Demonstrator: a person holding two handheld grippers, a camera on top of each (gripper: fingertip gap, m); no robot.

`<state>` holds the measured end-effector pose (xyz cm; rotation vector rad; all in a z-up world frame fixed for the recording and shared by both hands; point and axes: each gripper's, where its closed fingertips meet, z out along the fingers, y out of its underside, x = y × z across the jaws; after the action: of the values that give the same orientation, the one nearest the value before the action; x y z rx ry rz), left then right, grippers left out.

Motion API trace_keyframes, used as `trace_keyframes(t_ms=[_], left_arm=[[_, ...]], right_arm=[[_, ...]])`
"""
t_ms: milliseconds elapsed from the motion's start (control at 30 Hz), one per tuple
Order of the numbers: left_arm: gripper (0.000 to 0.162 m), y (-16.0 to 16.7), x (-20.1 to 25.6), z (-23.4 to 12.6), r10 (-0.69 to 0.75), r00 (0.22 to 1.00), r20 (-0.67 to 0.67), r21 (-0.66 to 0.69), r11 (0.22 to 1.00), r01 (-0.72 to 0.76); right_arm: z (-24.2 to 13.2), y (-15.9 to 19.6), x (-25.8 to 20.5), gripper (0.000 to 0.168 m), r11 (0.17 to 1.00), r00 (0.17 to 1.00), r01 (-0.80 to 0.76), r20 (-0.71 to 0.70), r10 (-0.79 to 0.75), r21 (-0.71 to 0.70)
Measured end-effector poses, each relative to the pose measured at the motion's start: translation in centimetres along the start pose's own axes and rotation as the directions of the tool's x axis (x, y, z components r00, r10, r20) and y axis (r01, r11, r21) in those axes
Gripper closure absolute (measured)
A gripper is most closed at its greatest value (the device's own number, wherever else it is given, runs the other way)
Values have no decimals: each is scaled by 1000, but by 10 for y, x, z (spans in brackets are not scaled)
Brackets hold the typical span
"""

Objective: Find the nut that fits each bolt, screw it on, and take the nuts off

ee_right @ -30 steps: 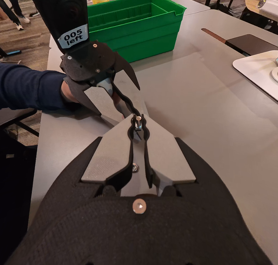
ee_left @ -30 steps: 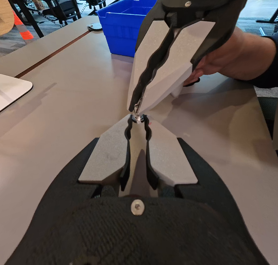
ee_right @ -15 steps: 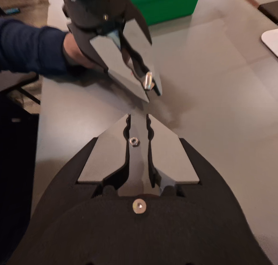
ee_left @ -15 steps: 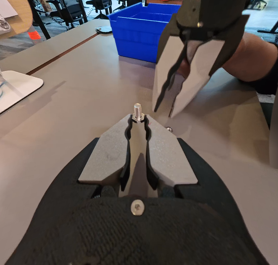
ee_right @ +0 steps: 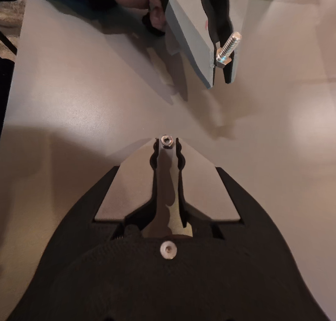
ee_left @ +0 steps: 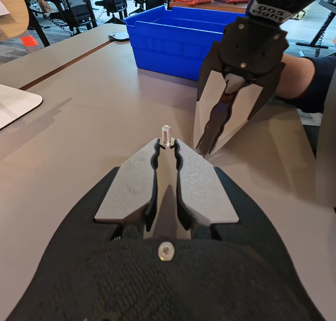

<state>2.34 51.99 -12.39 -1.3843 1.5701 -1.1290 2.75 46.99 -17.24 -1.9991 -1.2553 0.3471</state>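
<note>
My left gripper (ee_left: 166,143) is shut on the hex head of a silver bolt (ee_left: 166,134), whose thread points up, held above the grey table (ee_left: 91,130). In the right wrist view the left gripper (ee_right: 221,83) and the bolt (ee_right: 227,46) show at the top right. My right gripper (ee_right: 167,139) is open, tips down at the table, with a small silver nut (ee_right: 167,141) lying flat between its fingertips. From the left wrist view the right gripper (ee_left: 204,149) stands just right of the bolt, and the nut is barely visible at its tips.
A blue bin (ee_left: 172,44) stands on the table behind the grippers. A white board (ee_left: 16,106) lies at the left edge. A person's hand (ee_left: 294,79) holds the right gripper. Office chairs and stacked cloth stand beyond the table. Left tips to right tips: about 7 cm.
The right gripper let go of the bolt's thread, moved away to the right and came down over the loose nut on the table. The left gripper kept hold of the bolt.
</note>
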Motion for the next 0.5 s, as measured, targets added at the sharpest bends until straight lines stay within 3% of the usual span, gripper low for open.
trace_keyframes(t_ms=[500], left_arm=[[149, -1, 13, 2, 28, 998, -53, -1, 1000, -28]], right_arm=[[5, -1, 0, 155, 996, 996, 85, 43, -84, -15]])
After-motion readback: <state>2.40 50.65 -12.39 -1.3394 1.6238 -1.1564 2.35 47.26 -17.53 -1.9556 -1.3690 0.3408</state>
